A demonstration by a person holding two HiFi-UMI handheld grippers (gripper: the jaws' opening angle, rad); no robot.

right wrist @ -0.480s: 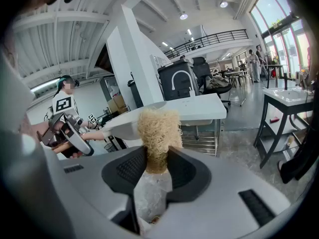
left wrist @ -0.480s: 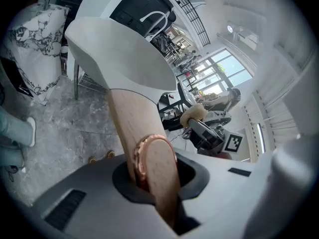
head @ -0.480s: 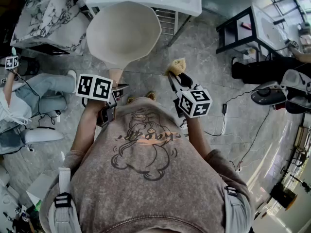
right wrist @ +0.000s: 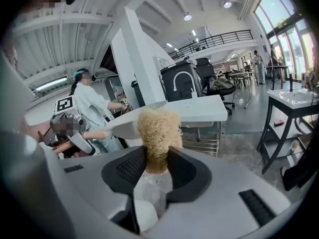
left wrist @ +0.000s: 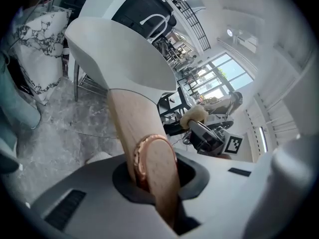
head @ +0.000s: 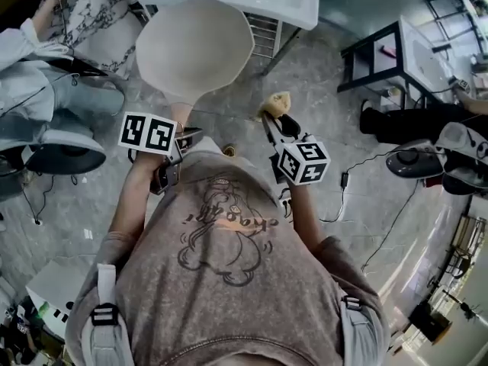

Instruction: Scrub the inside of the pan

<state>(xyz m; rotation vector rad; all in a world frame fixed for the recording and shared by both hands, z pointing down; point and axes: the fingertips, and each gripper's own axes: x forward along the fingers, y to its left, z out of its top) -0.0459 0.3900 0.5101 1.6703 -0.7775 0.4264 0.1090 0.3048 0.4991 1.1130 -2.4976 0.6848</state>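
Clamping: left gripper (head: 184, 140) jaws on the pan handle (left wrist: 127, 128), right gripper (head: 273, 125) jaws on the scrubber (right wrist: 158, 132).

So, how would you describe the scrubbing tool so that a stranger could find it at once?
Find the large cream-white round pan in front of the person. Just to its right, the right gripper is shut on a small straw-yellow fibrous scrubber. It is the only fuzzy, tangled thing here, and it does not touch the pan.

You wear a grey-brown cartoon-print T-shirt (head: 229, 296) and grey shoulder straps (head: 104, 284) with black buckles (head: 99, 313). Your left claw (head: 188, 138) and right claw (head: 268, 119) each carry a black-and-white marker cube (head: 149, 133).
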